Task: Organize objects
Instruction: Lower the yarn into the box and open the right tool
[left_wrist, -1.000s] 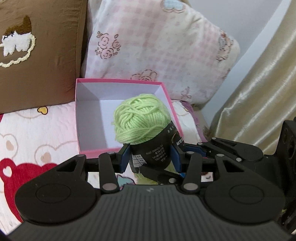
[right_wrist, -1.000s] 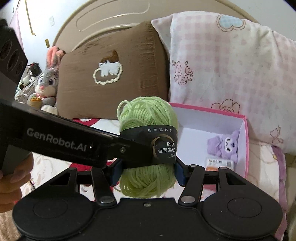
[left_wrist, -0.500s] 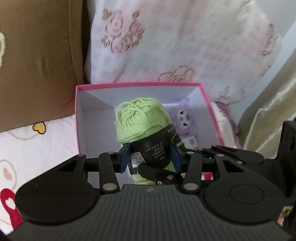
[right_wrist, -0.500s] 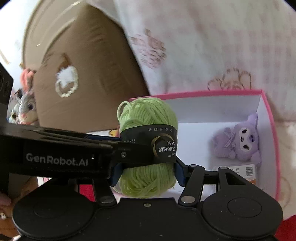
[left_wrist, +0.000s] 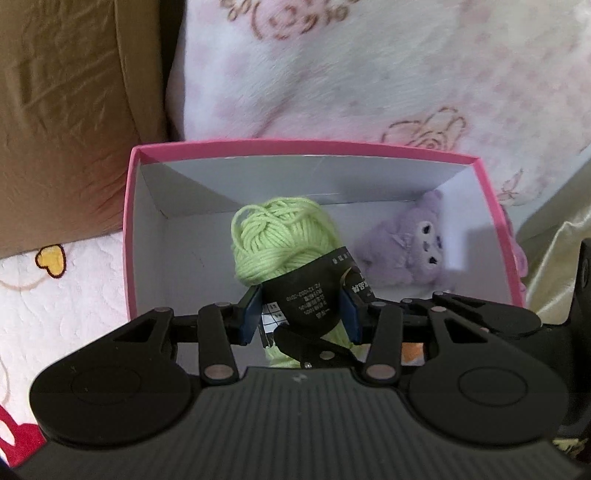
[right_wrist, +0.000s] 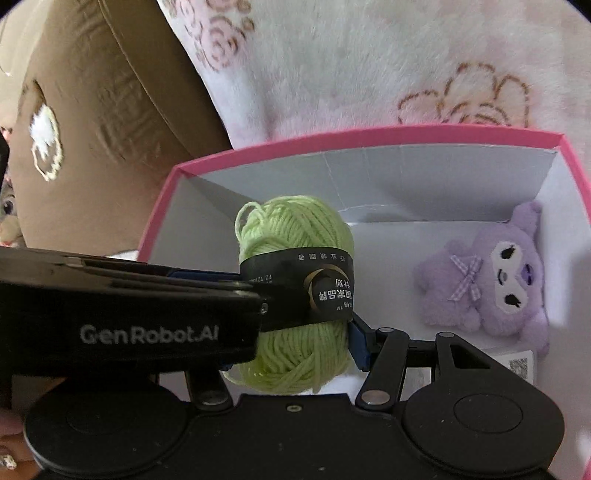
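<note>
A light green yarn ball (left_wrist: 280, 236) (right_wrist: 291, 225) with a black paper band hangs just inside the pink-rimmed white box (left_wrist: 303, 146) (right_wrist: 369, 138). Both grippers hold it. My left gripper (left_wrist: 301, 314) is shut on the banded middle, its blue pads against both sides. My right gripper (right_wrist: 291, 347) grips it crosswise; its jaws are opening, though the right pad (right_wrist: 356, 339) still touches the yarn. The left pad is hidden behind the left gripper's body (right_wrist: 129, 314). A purple plush toy (left_wrist: 413, 251) (right_wrist: 491, 273) lies in the box's right corner.
A brown pillow (left_wrist: 66, 129) and a pink floral pillow (left_wrist: 369, 74) lean right behind the box. The box rests on a pink printed bedsheet (left_wrist: 55, 295). A gold curtain (left_wrist: 554, 240) hangs at the right. A white QR-code card (right_wrist: 517, 363) lies below the plush.
Both grippers carried the yarn ball forward and down, from above the box's near edge to inside its walls. The box and plush now look larger and closer.
</note>
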